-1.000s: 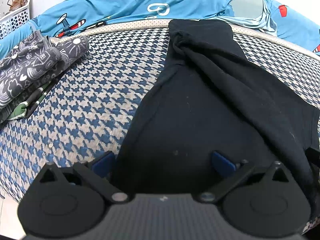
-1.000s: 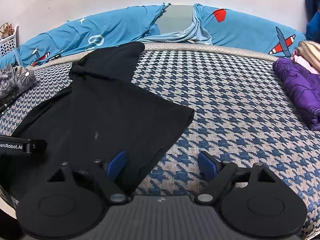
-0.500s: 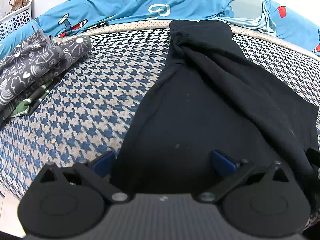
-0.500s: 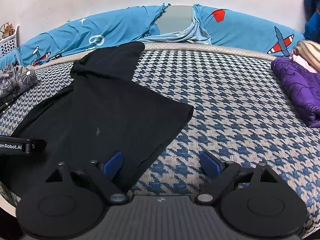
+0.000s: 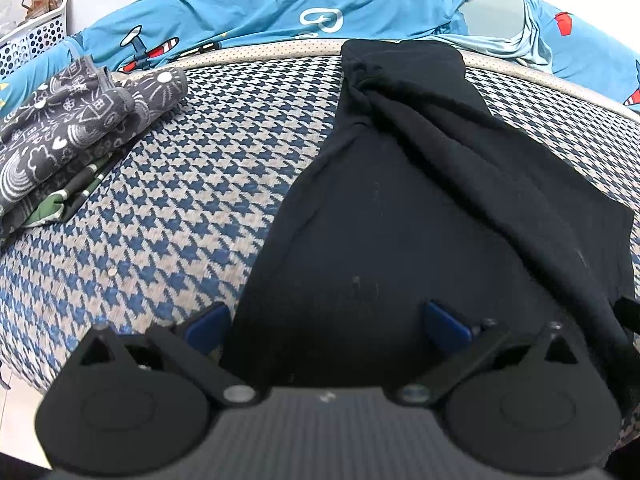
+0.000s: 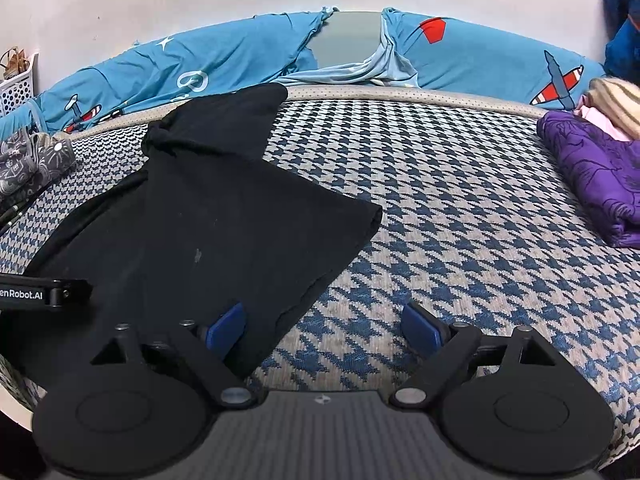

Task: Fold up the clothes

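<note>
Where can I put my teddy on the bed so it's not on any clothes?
Between the black garment and the purple clothes the checked cover is bare. A narrower strip lies between the black garment and the grey patterned pile.

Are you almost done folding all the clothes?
Not yet. Some look done: a folded grey patterned pile lies at the left and a folded purple garment at the right. In hand is the black garment, spread out with one side flap laid over. Both the left gripper and right gripper are open at its near edge, holding nothing.
</note>
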A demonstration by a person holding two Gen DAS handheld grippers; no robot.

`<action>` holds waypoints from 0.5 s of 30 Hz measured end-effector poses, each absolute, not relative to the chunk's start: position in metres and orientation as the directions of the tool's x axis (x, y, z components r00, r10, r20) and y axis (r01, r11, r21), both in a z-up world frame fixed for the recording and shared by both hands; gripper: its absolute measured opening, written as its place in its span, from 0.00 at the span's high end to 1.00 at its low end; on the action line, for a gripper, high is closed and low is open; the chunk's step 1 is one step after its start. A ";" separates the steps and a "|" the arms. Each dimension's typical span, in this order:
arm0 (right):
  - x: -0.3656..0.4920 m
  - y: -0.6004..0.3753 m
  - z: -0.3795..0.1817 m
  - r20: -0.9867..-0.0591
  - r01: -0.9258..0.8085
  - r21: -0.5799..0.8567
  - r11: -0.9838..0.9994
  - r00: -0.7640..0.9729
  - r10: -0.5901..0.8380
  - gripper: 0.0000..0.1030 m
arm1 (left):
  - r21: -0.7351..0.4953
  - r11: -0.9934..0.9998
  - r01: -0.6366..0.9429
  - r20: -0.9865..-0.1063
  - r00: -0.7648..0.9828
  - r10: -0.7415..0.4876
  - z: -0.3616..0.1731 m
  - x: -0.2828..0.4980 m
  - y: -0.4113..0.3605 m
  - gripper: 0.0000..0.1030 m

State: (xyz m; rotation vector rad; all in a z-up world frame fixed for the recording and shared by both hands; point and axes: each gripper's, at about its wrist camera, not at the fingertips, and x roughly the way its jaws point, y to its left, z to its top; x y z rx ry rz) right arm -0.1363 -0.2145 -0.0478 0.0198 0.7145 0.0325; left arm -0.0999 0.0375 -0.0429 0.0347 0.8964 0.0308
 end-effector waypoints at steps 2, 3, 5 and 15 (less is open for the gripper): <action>-0.137 -0.215 -0.048 -0.655 -0.021 0.030 0.999 0.755 0.036 0.17 | 0.042 0.999 -0.013 -0.780 0.624 0.041 -0.043 -0.101 0.038 0.00; -0.137 -0.215 -0.048 -0.655 -0.021 0.030 0.999 0.754 0.035 0.16 | 0.042 0.999 -0.013 -0.780 0.624 0.041 -0.043 -0.101 0.038 0.00; -0.138 -0.215 -0.048 -0.656 -0.021 0.029 0.999 0.754 0.034 0.16 | 0.042 0.999 -0.014 -0.780 0.625 0.041 -0.043 -0.102 0.039 0.00; -0.138 -0.216 -0.047 -0.659 -0.017 0.031 0.999 0.752 0.033 0.16 | 0.041 0.999 -0.013 -0.779 0.626 0.040 -0.043 -0.105 0.039 0.00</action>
